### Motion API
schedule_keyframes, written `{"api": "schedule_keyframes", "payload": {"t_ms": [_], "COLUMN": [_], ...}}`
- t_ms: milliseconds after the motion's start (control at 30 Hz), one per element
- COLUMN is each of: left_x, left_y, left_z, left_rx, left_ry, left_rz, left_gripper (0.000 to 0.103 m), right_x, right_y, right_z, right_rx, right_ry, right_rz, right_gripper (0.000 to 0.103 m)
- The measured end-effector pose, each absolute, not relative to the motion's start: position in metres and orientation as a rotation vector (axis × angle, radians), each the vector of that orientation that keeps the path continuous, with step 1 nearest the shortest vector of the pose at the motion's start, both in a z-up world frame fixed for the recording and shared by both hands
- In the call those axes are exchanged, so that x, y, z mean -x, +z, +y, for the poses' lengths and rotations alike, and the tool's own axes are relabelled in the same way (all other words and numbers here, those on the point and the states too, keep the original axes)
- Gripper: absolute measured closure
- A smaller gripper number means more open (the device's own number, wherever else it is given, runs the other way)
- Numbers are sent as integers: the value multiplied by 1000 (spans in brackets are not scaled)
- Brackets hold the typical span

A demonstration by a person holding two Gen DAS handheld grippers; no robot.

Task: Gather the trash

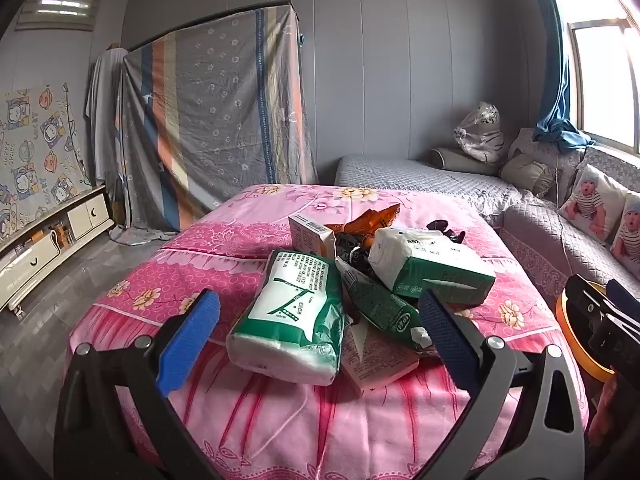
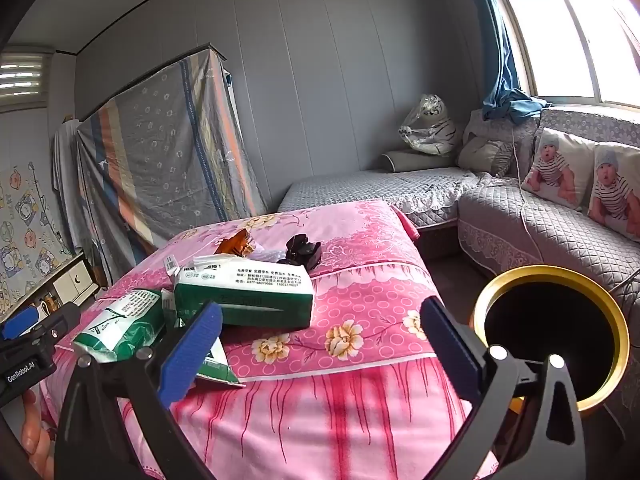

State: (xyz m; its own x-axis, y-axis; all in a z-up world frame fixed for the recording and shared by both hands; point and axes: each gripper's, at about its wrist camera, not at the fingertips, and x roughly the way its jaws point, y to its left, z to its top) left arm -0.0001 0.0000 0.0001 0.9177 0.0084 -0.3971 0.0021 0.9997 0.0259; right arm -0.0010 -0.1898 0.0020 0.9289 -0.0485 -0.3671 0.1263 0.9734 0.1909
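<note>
A heap of trash lies on the pink floral cloth-covered table point(image 1: 248, 256): a near green-and-white tissue pack point(image 1: 292, 316), a second green-and-white tissue pack point(image 1: 428, 264) to its right, and an orange crumpled wrapper point(image 1: 372, 218) farther back. The left gripper point(image 1: 316, 336) hangs spread wide, empty, before the near pack. The right gripper point(image 2: 320, 336) is likewise spread and empty, left of the black gold-rimmed bin point(image 2: 516, 280).

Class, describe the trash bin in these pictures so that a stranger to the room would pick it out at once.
Start at the pink floral bedspread with the pile of wrappers. Just off its right side, before the grey quilted sofa, stands the trash bin. It is the only round, open container here: black inside, with a shiny gold rim.
</note>
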Motion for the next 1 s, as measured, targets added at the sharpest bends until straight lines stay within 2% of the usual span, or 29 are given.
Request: {"api": "schedule_keyframes", "payload": {"t_ms": [1000], "left_x": [4], "left_y": [2], "left_z": [-2], "left_rx": [-25], "left_ry": [-4], "left_rz": [406], "left_gripper": [8], "right_x": [0], "right_y": [-2], "right_z": [-189], "right_rx": [-217], "right_ry": [-91], "right_rz": [376], "right_gripper": [7]}}
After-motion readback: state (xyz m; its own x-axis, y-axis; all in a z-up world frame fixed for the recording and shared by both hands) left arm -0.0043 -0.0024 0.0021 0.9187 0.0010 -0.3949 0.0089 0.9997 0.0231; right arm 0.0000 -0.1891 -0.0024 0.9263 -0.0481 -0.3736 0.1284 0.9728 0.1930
